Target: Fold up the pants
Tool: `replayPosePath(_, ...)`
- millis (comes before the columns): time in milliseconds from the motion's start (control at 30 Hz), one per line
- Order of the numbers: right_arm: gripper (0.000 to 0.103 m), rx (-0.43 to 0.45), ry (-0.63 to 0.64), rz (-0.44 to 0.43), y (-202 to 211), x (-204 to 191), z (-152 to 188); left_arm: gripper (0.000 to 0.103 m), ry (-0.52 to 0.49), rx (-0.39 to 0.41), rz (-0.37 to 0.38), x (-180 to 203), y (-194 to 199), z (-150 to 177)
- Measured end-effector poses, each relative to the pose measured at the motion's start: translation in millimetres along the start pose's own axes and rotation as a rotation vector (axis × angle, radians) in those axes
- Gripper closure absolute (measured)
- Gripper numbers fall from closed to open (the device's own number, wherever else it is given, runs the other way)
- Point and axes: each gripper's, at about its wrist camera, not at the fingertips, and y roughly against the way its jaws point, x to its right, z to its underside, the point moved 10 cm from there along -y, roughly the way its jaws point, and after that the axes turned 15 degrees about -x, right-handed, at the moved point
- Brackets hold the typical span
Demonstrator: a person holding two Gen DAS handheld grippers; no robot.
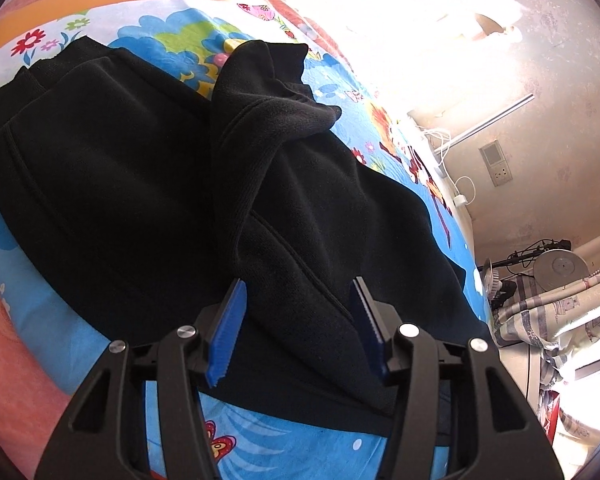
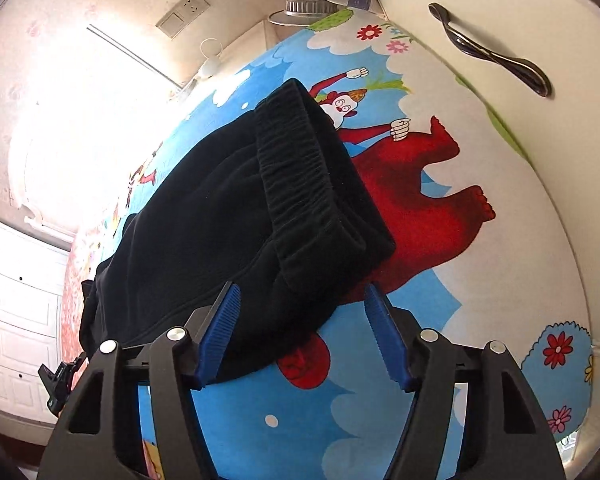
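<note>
Pants (image 1: 148, 184), black fleece, lying on cartoon bedsheet (image 1: 284, 440), already doubled over at least once. Seen from left gripper (image 1: 298, 300): jaws apart at a middling width, nothing pinched; cloth spread ahead of and beneath both blue pads (image 1: 228, 332), near edge of the fabric running just behind the tips. One bunched, twisted flap (image 1: 276, 92) standing proud well ahead of the jaws, slightly to the right pad's side. Fold untidy there.

Seen from right gripper (image 2: 302, 304): jaws fairly wide, empty. Elastic waistband (image 2: 304, 176) lying ahead, between the lines of the two pads, angled away; corner of the pants just under the left pad (image 2: 220, 332), right pad over bare sheet. Other gripper's tip visible far to the left pad's side, at the pants' far edge.

Step in hand, as judged: release after laying a fold; both grips let go, cloth resting under its own weight.

Next move, as judged: either flatten the bunched flap or take fresh grips for a further fold. Calls for pads lowered to straddle an edge through all layers before closing. Risk: thick fleece slipping, only the top layer caught.
</note>
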Motion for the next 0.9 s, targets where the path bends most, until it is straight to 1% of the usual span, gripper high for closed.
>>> replayPosePath(67, 0.040, 0.002, -0.001, 0.006, -3, -2, -2, 0.050, -0.007, -0.004, -0.010, -2, -1, -1)
replayPosePath(167, 0.050, 0.000, -0.007, 0.036, -10, -2, -2, 0.050, -0.016, -0.019, -0.015, -1, -6, -2)
replayPosePath(200, 0.058, 0.007, -0.002, 0.066, -12, -1, -3, 0.050, -0.021, -0.027, -0.022, 0, -9, -3)
replayPosePath(233, 0.070, 0.020, 0.005, 0.090, -11, 0, -5, 0.050, -0.022, -0.039, -0.031, -1, -14, -5)
replayPosePath(267, 0.073, 0.025, 0.004, 0.088, -11, 0, -5, 0.051, -0.009, -0.055, -0.036, -3, -20, -8)
replayPosePath(333, 0.078, 0.035, -0.010, 0.075, -10, 2, -7, 0.067, 0.005, -0.055, -0.038, -5, -22, -14)
replayPosePath(367, 0.079, 0.041, -0.005, 0.077, -7, 1, -7, 0.092, -0.002, -0.047, -0.056, -6, -20, -16)
replayPosePath(400, 0.080, 0.049, 0.003, 0.079, -3, -1, -6, 0.096, 0.002, -0.036, -0.043, -6, -14, -17)
replayPosePath(433, 0.081, 0.058, 0.015, 0.082, 3, -5, -4, 0.097, 0.008, -0.025, -0.023, -5, -6, -15)
replayPosePath(467, 0.082, 0.068, 0.029, 0.084, 9, -9, -2, 0.098, -0.003, -0.006, -0.018, -2, 4, -12)
replayPosePath(533, 0.083, 0.084, 0.048, 0.081, 23, -15, 2, 0.098, -0.013, 0.028, 0.008, 4, 29, 0)
replayPosePath(600, 0.083, 0.089, 0.058, 0.094, 28, -15, 5, 0.098, -0.012, 0.047, 0.028, 4, 47, 12)
replayPosePath(667, 0.083, 0.069, 0.052, 0.138, 17, -5, 5, 0.098, -0.005, 0.035, 0.008, -5, 45, 20)
replayPosePath(733, 0.083, 0.025, 0.029, 0.161, -5, 10, 4, 0.099, 0.021, 0.003, 0.003, -17, 32, 23)
replayPosePath(800, 0.083, 0.026, 0.019, 0.147, -8, 13, 5, 0.099, 0.053, -0.013, 0.018, -24, 26, 25)
replayPosePath(867, 0.083, 0.039, 0.033, 0.142, -2, 10, 4, 0.098, 0.021, 0.003, 0.006, -18, 32, 23)
replayPosePath(900, 0.083, 0.028, 0.045, 0.163, -5, 10, 3, 0.098, 0.010, -0.002, -0.003, -17, 32, 22)
